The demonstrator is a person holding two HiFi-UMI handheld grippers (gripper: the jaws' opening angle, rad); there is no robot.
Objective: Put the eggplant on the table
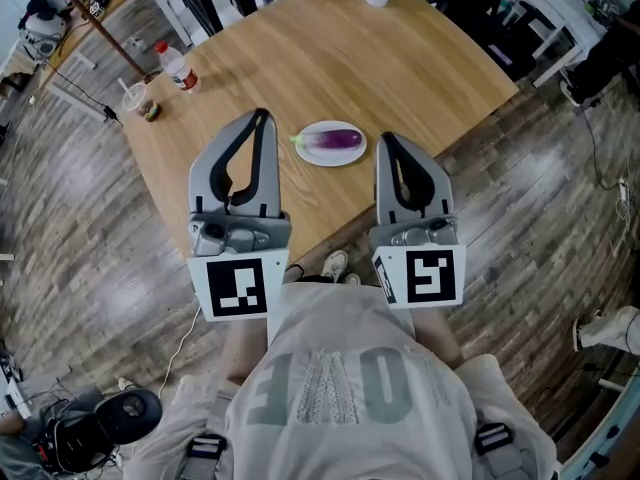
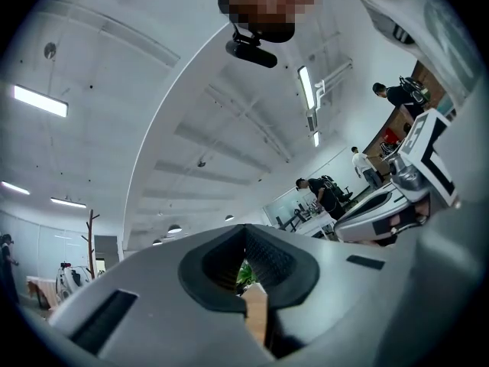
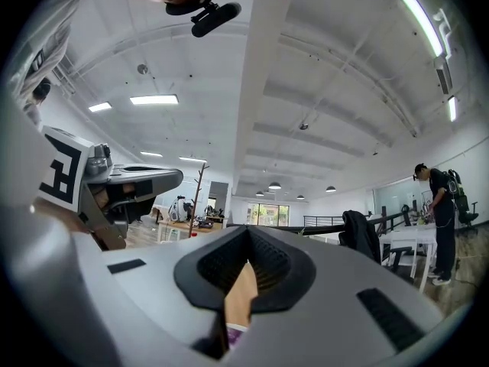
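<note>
Left gripper (image 1: pixel 262 116) and right gripper (image 1: pixel 386 138) both pressed together, empty; eggplant (image 1: pixel 338 139) lies on plate (image 1: pixel 330 160) on tabletop (image 1: pixel 400 68), not on bare wood.

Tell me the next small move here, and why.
Probably open the right gripper and ease it toward the eggplant: it lies on the white plate just left of that gripper's tips, whose jaws are together and empty.

Purple eggplant (image 1: pixel 338 139) on white plate (image 1: pixel 318 158) on wooden table (image 1: pixel 400 68), between left tool (image 1: pixel 262 117) and right tool (image 1: pixel 385 139).
</note>
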